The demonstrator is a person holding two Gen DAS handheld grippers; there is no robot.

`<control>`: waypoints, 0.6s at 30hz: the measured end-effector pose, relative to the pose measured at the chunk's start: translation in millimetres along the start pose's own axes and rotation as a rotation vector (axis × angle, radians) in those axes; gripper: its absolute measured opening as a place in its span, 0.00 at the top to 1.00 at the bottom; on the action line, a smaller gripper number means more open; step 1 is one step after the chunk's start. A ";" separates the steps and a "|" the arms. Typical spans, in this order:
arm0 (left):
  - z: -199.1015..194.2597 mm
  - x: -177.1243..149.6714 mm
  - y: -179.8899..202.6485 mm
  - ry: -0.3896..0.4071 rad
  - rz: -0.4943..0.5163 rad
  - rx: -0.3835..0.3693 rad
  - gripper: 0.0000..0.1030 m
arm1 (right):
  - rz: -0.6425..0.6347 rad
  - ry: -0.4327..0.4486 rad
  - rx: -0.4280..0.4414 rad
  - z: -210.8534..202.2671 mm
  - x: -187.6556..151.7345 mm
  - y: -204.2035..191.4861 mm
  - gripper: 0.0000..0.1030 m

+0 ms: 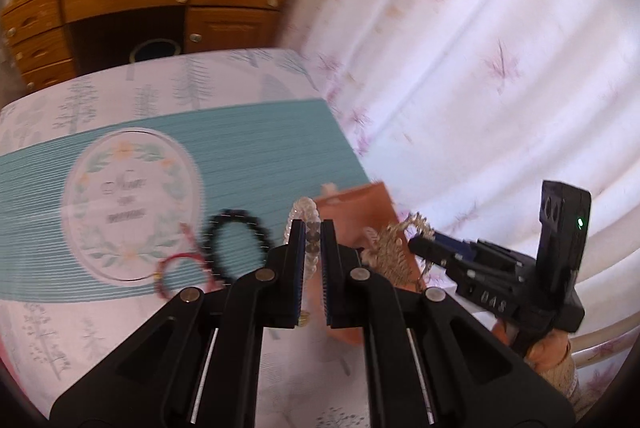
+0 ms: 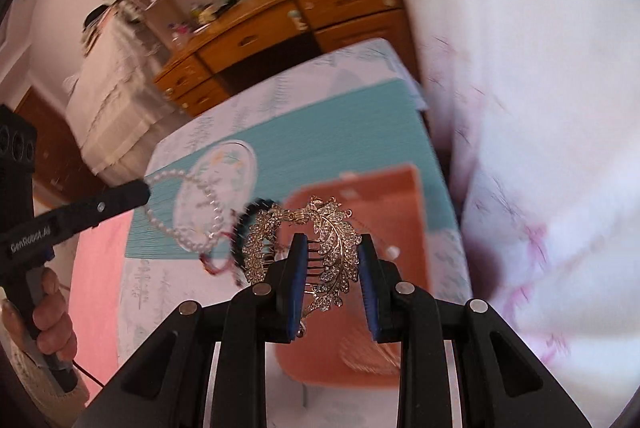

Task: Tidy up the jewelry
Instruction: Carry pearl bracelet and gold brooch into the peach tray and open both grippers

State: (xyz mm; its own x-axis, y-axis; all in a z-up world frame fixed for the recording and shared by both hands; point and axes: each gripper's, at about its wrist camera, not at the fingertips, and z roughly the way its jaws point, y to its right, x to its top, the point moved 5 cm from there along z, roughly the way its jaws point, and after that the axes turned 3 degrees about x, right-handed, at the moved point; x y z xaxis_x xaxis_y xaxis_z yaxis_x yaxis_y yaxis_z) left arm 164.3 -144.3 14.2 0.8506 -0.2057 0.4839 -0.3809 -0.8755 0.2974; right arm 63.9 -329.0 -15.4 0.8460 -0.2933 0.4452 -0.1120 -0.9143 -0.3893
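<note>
My left gripper is shut on a clear bead bracelet and holds it above the table; it also shows in the right wrist view. My right gripper is shut on a gold rhinestone leaf hair comb, held above an open salmon-pink jewelry box. The comb and box show in the left wrist view too. A black bead bracelet and a red cord bracelet lie on the teal placemat.
The table has a tree-print cloth and a pink area at its left. A floral curtain hangs close on the right. A wooden desk with drawers stands behind the table.
</note>
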 end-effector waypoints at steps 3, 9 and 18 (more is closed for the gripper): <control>27.0 -4.5 24.9 -0.034 0.033 -0.005 0.95 | 0.060 0.021 -0.015 -11.6 -19.7 21.8 0.76; 84.5 -17.8 63.0 -0.113 0.061 -0.022 0.95 | 0.114 0.101 -0.083 -37.8 -33.2 56.0 0.76; 110.5 -36.7 66.3 -0.142 0.204 0.128 0.91 | 0.034 0.117 -0.239 -26.5 -32.8 61.1 0.76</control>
State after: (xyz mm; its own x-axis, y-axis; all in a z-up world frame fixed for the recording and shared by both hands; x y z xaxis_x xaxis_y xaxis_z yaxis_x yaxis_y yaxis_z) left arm 147.8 -243.1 -74.8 0.8067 -0.4347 0.4004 -0.5084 -0.8558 0.0953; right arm 15.4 -382.6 -32.4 0.7751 -0.3424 0.5310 -0.2711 -0.9394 -0.2100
